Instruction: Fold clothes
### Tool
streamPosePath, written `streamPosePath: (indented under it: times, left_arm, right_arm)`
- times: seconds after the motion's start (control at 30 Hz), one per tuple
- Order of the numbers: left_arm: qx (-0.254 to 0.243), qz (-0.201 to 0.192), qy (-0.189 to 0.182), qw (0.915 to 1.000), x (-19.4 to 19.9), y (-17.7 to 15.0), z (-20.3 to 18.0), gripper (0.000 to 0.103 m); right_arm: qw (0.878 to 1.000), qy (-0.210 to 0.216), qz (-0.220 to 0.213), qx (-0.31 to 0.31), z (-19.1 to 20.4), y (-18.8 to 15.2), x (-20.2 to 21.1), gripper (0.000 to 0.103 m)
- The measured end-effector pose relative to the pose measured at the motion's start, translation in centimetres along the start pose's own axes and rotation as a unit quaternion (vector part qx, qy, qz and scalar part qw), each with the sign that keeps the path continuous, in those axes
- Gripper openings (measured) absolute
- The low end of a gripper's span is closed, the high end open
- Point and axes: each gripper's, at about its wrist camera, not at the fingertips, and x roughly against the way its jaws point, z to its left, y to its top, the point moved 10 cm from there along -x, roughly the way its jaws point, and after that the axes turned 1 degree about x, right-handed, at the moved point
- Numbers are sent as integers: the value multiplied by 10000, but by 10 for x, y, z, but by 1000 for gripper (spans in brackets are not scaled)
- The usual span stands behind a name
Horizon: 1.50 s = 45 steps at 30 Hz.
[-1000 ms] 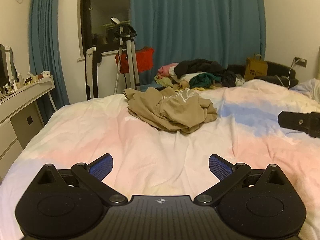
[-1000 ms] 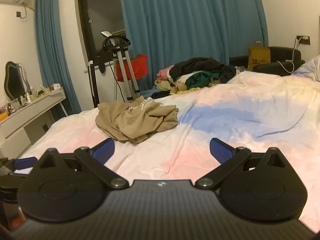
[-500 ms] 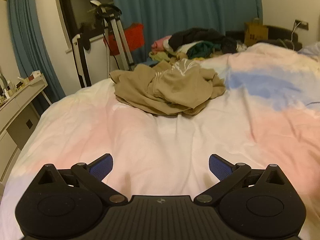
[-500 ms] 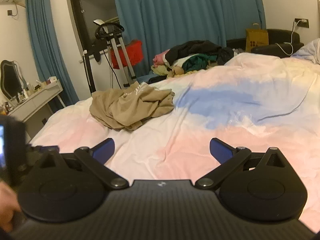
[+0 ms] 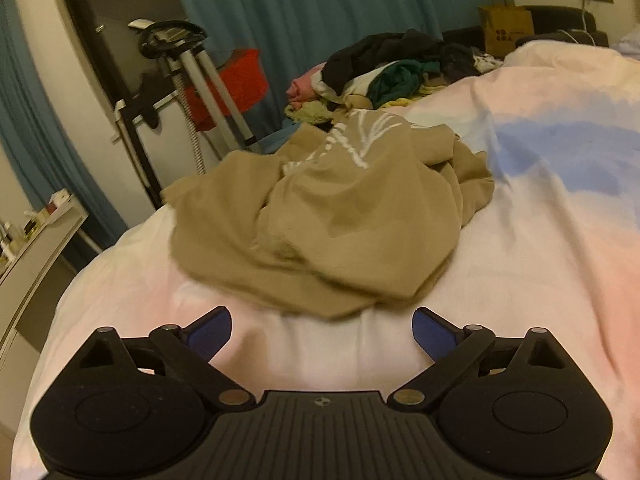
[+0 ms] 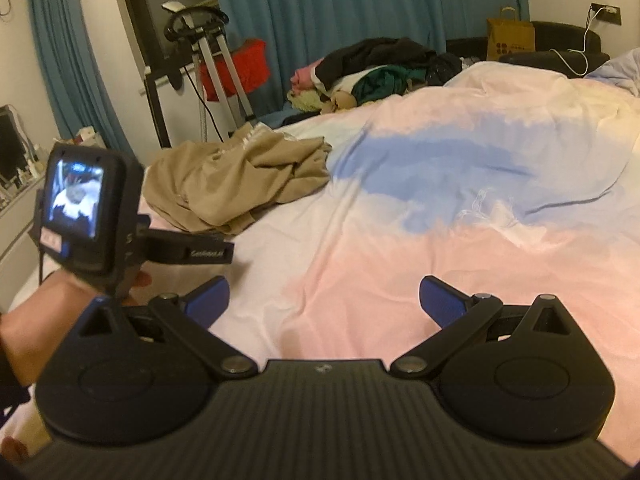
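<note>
A crumpled tan garment (image 5: pixel 340 216) with a white print lies in a heap on the bed, also seen in the right wrist view (image 6: pixel 236 180). My left gripper (image 5: pixel 322 330) is open and empty, its blue pads just short of the garment's near edge. My right gripper (image 6: pixel 324 298) is open and empty over the bare pink and blue bedcover (image 6: pixel 440 220), to the right of the garment. The left gripper's body with its small screen (image 6: pixel 76 200) shows at the left of the right wrist view, held in a hand.
A pile of mixed clothes (image 5: pixel 392 68) lies beyond the bed's far edge. An exercise machine (image 5: pixel 180 80) and a red item stand by the teal curtains. A white dresser (image 5: pixel 28 248) is at the left. A paper bag (image 6: pixel 510 38) sits at the back right.
My left gripper has moved forward to the tan garment, which now looms large right in front of it. My right gripper has moved forward slightly; the left gripper has come into its view.
</note>
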Motion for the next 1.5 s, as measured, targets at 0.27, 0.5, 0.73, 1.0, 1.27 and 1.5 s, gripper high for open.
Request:
streamPosePath:
  times: [0.27, 0.5, 0.73, 1.0, 1.27, 1.5]
  left_arm:
    - [445, -313, -45, 9985, -35, 25, 6, 43]
    - [971, -1026, -72, 9899, 15, 42, 52, 10]
    - [1379, -1738, -103, 9750, 116, 45, 102, 7]
    - [1742, -2485, -660, 9505, 252, 15, 138, 7]
    - [1721, -3074, -835, 9321, 335, -8, 148, 7]
    - [1863, -2822, -634, 9390, 296, -26, 151, 7]
  right_arm:
    - [9997, -138, 172, -93, -18, -4, -47, 103]
    - [9999, -58, -6, -140, -17, -2, -53, 103]
    - [9976, -14, -682, -99, -7, 14, -26, 103]
    - [9911, 253, -1278, 262, 28, 21, 22, 103]
    - [9852, 1114, -1211, 480, 81, -7, 69, 103]
    - [9822, 1554, -574, 880, 120, -41, 56, 102]
